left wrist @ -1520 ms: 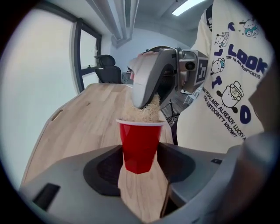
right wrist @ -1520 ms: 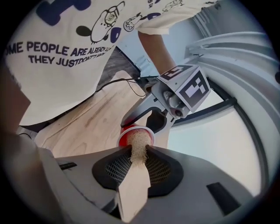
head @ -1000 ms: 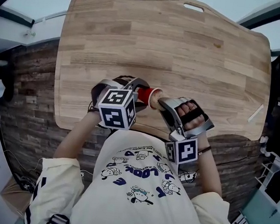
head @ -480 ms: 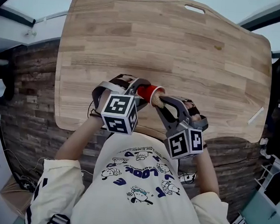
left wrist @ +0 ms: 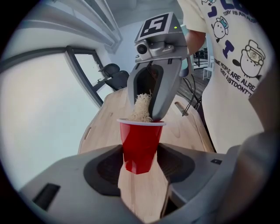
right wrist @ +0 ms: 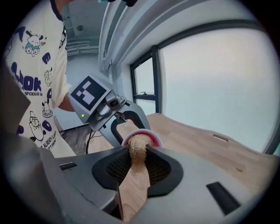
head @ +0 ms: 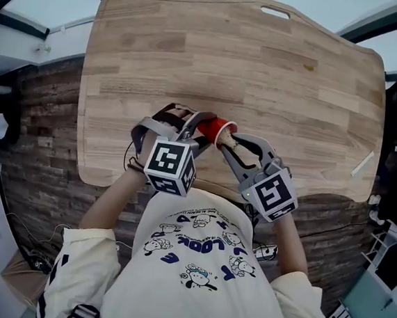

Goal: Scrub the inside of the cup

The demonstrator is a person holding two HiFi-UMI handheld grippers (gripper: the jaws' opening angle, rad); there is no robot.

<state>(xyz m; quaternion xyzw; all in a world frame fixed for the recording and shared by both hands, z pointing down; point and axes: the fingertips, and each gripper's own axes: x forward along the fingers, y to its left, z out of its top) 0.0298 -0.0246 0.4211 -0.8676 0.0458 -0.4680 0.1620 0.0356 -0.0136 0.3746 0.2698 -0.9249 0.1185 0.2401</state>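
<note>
Head view: from your head, steeply down onto the bench (head: pixel 263 70). Left hand-held gripper (head: pixel 198 134) view: close along its jaws, facing right. Right hand-held gripper (head: pixel 231 142) view: close, facing left. All share the red cup (head: pixel 215 129) and scrubber (left wrist: pixel 141 108).

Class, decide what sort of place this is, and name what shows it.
Probably an office or studio workspace: a wooden desk top, large windows beside it, and what look like office chairs beyond.
</note>
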